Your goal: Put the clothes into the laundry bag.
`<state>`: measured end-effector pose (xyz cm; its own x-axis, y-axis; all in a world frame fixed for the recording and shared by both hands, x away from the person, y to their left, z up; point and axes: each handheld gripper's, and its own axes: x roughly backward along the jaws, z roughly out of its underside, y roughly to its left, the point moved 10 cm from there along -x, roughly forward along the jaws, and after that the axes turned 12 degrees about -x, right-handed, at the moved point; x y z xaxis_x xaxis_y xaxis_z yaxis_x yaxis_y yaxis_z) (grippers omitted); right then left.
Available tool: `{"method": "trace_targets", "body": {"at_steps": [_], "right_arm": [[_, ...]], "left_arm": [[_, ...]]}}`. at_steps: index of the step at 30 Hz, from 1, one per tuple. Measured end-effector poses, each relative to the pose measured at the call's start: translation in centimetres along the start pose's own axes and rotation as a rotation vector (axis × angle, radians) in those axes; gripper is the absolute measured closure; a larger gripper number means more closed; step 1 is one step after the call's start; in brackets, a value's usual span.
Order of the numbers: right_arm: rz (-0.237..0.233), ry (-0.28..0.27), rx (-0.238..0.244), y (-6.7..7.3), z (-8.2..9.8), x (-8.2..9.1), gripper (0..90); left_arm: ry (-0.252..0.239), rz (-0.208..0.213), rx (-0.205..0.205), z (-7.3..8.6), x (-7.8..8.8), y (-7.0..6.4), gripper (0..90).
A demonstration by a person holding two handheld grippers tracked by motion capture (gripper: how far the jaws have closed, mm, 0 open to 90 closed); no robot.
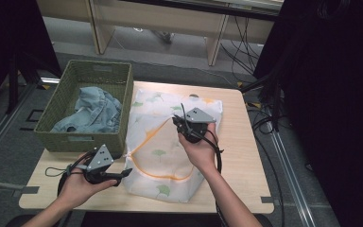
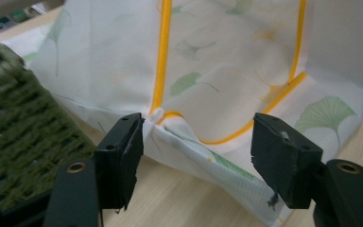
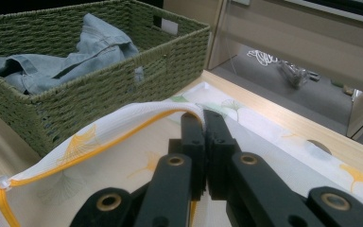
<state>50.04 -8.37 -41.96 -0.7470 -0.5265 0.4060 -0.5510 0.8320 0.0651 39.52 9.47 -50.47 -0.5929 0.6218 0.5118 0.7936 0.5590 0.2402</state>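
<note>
The right gripper (image 3: 203, 124) has its jaws clamped on the laundry bag (image 1: 163, 142) at its yellow-trimmed edge. The left gripper (image 2: 198, 142) has wide jaws straddling the bag's near-left corner, hard beside the basket (image 1: 52, 135); bare table (image 1: 241, 156) lies right.

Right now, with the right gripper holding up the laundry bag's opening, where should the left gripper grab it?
Grip the laundry bag at the zipper end, the small knot where the orange zipper turns. It bunches up off the table just inside the open left gripper, by one jaw. Come in level from the wicker basket side, probably shifting slightly to centre it.
</note>
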Motion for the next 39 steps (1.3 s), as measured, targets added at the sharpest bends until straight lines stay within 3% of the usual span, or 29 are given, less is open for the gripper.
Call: {"method": "trace_targets", "body": {"at_steps": [4,11,14,21,25,26,30,39], "right_arm": [[0.002,0.002,-0.003,-0.1,0.0,0.1,89.3],[0.004,-0.001,-0.001,-0.2,-0.1,0.3,89.3],[0.004,-0.003,-0.003,-0.1,-0.2,0.3,89.2],[0.001,-0.007,-0.003,-0.1,-0.3,0.4,89.2],[0.004,-0.001,-0.02,-0.1,-0.1,0.3,89.2],[-0.001,-0.003,0.001,-0.2,-0.2,0.2,89.2],[-0.002,-0.003,-0.005,-0.3,-0.2,0.2,89.2],[-0.009,0.004,-0.016,-0.5,-0.1,0.0,89.1]], "left_arm": [[-0.035,-0.047,0.007,-1.3,1.0,1.4,33.4],[-0.064,-0.169,0.039,-3.0,3.0,6.9,31.6],[-0.046,-0.213,0.043,-3.4,3.0,9.5,30.6],[0.077,-0.244,0.072,-2.9,1.1,13.8,23.2],[0.15,-0.232,0.101,-2.4,-0.4,15.1,20.9],[0.162,-0.228,0.105,-2.3,-0.7,15.2,20.6],[0.212,-0.218,0.119,-2.1,-2.1,16.0,19.0],[0.341,-0.208,0.15,-0.5,-4.0,17.8,15.5]]}}
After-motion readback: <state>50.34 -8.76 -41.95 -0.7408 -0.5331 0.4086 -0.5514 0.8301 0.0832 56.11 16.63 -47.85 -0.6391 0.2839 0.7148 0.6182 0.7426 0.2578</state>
